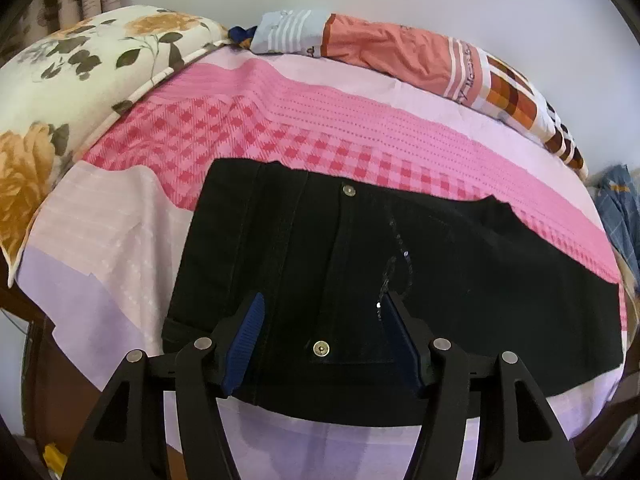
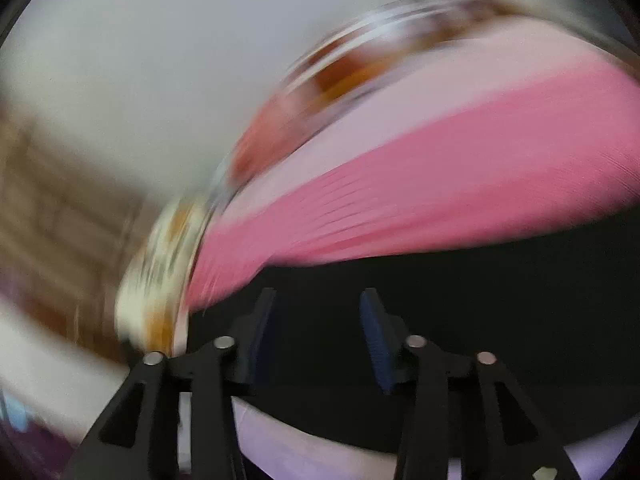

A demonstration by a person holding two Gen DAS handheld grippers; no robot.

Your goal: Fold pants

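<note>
Pants (image 1: 400, 272) lie flat on the bedspread (image 1: 320, 120), under and ahead of both tongs. Left gripper (image 1: 322, 308) gapes wide above the waistband; right gripper (image 2: 318, 304), badly blurred, stands parted over black cloth, holding nothing.

Plenty of open bedsheet (image 1: 120, 232) left of the pants (image 1: 360, 264) and behind them, up to the flowered pillow (image 1: 60, 92) in the far left corner and the orange bolster (image 1: 400, 54) along the back edge; right wrist view's too blurred to judge
</note>
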